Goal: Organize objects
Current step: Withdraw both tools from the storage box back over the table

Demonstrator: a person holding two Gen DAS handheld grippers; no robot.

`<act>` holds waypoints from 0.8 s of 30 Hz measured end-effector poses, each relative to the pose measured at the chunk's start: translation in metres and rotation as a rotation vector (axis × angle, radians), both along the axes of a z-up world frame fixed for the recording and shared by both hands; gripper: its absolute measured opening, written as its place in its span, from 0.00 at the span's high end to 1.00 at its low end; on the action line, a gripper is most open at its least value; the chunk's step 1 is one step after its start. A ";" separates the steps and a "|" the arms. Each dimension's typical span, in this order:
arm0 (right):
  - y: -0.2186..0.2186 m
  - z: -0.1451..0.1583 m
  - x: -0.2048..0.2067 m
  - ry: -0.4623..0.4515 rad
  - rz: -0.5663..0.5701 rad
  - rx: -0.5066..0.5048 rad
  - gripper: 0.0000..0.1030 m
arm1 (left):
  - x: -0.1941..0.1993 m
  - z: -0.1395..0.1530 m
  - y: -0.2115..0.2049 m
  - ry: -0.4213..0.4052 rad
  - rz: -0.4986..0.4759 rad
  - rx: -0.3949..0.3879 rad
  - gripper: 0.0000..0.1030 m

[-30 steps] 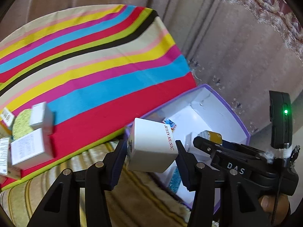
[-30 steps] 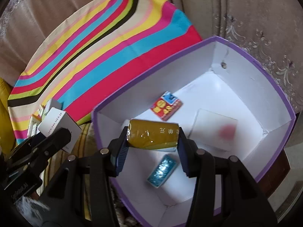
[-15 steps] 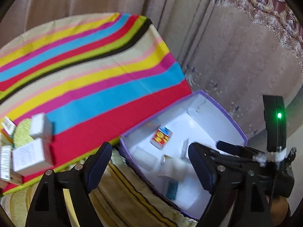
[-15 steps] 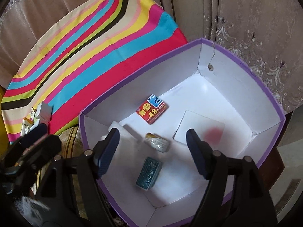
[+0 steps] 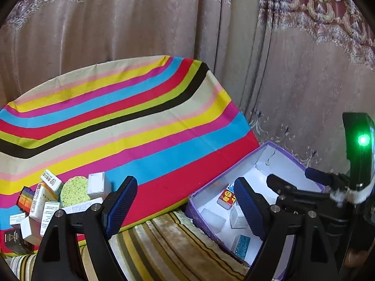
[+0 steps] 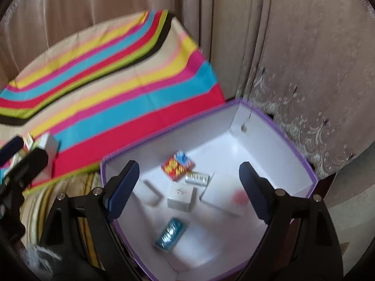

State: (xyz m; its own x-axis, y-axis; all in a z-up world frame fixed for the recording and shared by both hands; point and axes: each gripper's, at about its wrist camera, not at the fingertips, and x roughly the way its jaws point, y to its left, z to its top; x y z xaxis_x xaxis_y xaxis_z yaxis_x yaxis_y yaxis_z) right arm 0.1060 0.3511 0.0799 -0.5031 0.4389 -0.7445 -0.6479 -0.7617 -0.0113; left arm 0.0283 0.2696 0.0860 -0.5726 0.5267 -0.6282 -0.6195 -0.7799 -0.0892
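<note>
A purple-rimmed white box (image 6: 164,128) sits right of the striped cloth (image 5: 140,126). Inside it lie a white carton (image 6: 180,197), a shiny foil pack (image 6: 196,178), a red-and-yellow packet (image 6: 177,167), a teal pack (image 6: 171,234) and a flat white card (image 6: 225,199). My right gripper (image 6: 189,171) hangs above the box, its jaws opening with nothing between them. My left gripper (image 5: 185,187) is open and empty, above the box's left edge (image 5: 194,201). The white carton (image 5: 238,217) also shows in the left wrist view.
A heap of small cartons (image 5: 46,201) and a green sponge (image 5: 72,190) lies on the cloth at the far left. A striped brown cushion (image 5: 164,245) lies in front. Curtains (image 5: 293,70) hang behind. A black unit with a green light (image 5: 362,140) rides on the right tool.
Both grippers let go: the white carton left the left jaws and the gold pack left the right jaws, and both now lie in the box. Both grippers opened wide and rose.
</note>
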 end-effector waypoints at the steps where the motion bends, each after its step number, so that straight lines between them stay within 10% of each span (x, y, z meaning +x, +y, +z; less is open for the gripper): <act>1: -0.002 0.004 -0.001 0.011 0.003 0.011 0.11 | -0.001 0.000 -0.005 -0.005 -0.007 0.021 0.17; 13: -0.046 0.015 -0.019 -0.002 0.191 0.123 0.10 | -0.008 -0.009 -0.050 -0.058 0.077 0.008 0.17; 24: -0.085 0.006 -0.036 0.037 0.309 -0.048 0.05 | -0.019 -0.023 -0.122 -0.187 0.247 0.068 0.17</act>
